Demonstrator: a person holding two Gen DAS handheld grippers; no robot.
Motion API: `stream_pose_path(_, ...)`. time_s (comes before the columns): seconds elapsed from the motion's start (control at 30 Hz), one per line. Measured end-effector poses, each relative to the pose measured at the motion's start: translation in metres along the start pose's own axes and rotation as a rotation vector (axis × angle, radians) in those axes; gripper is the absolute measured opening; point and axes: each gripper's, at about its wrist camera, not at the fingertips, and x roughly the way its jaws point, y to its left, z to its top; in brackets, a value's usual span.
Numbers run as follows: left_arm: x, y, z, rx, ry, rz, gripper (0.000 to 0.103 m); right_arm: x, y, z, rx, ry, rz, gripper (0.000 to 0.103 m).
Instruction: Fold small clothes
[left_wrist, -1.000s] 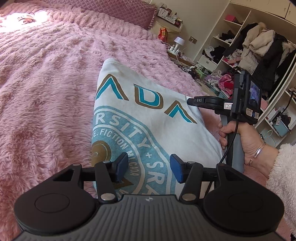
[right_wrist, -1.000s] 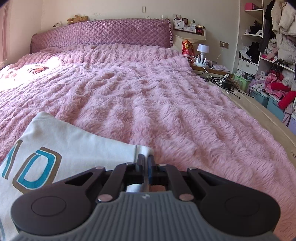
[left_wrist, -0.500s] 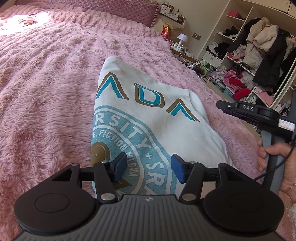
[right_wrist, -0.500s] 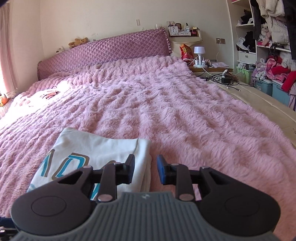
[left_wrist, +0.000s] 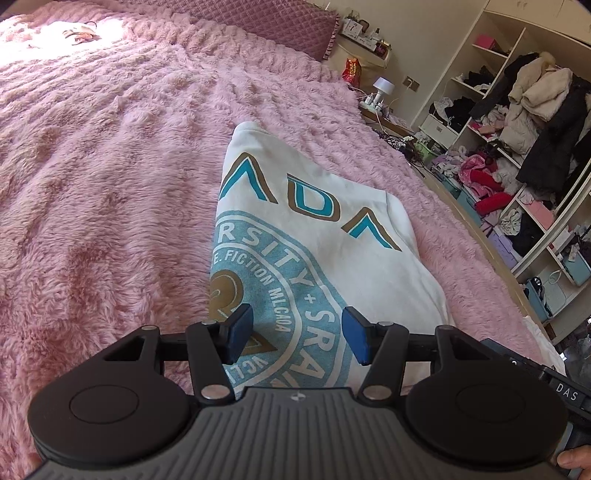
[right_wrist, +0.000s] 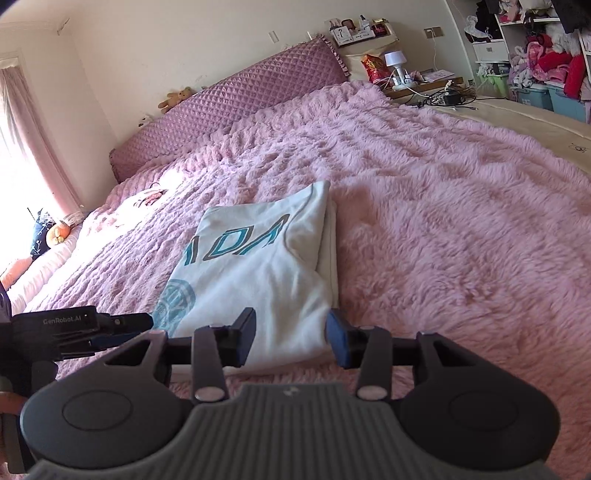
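Folded white shirt (left_wrist: 314, 236) with a teal print lies flat on the pink fluffy bed cover (left_wrist: 110, 184); left gripper (left_wrist: 297, 334) hangs over its near end, fingers apart and empty; right gripper (right_wrist: 291, 338) jaws are opening, nothing gripped between them.

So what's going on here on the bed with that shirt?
A person holds a claw in each hand over a white printed shirt that lies folded on the pink fuzzy blanket. The left claw hangs open just above the shirt's near end, gripping nothing. The right claw sits at the shirt's near edge, its jaws opening with no cloth pinched between them. The shirt looks folded into a rectangle, neither claw holding it.
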Motion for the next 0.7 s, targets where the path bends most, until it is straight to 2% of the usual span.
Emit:
stream_pose_path(0.1,0.0,-0.002,-0.002,0.006,0.003,0.017,0.065,0.017,0.007,-0.002,-0.034,0.022,-0.066,0.039)
stream_pose_path(0.13,0.0,-0.003,-0.003,0.013,0.004,0.023,0.065,0.021,0.006,-0.001,-0.023,0.03,-0.068,0.031)
stream_pose_path(0.17,0.001,-0.004,-0.004,0.02,0.004,0.029,0.065,0.025,0.004,-0.003,-0.001,0.041,-0.056,0.005)
stream_pose_path(0.2,0.003,-0.004,-0.005,0.032,0.008,0.034,0.065,0.028,0.003,-0.004,0.016,0.054,-0.052,0.0)
stream_pose_path(0.3,0.007,-0.005,-0.006,0.054,0.01,0.043,0.066,0.027,0.002,0.003,0.043,0.037,-0.046,0.0)
stream_pose_path(0.37,0.006,-0.004,-0.007,0.068,0.005,0.038,0.065,0.016,0.0,0.01,0.054,-0.013,-0.077,0.0)
stream_pose_path(0.47,0.01,-0.002,-0.012,0.092,0.011,0.035,0.065,0.02,-0.014,0.009,0.107,0.028,-0.074,0.0)
stream_pose_path(0.53,0.007,-0.002,-0.016,0.103,-0.005,0.031,0.065,0.027,-0.013,0.0,0.072,0.069,-0.093,0.0)
stream_pose_path(0.63,-0.006,-0.005,-0.016,0.112,-0.025,0.043,0.065,0.027,-0.009,-0.002,0.063,0.073,-0.113,0.0)
stream_pose_path(0.67,-0.011,-0.005,-0.016,0.107,-0.03,0.038,0.065,0.024,-0.007,0.0,0.071,0.06,-0.128,0.005)
stream_pose_path(0.7,-0.015,-0.003,-0.017,0.099,-0.037,0.027,0.065,0.02,-0.005,0.003,0.07,0.038,-0.143,0.006)
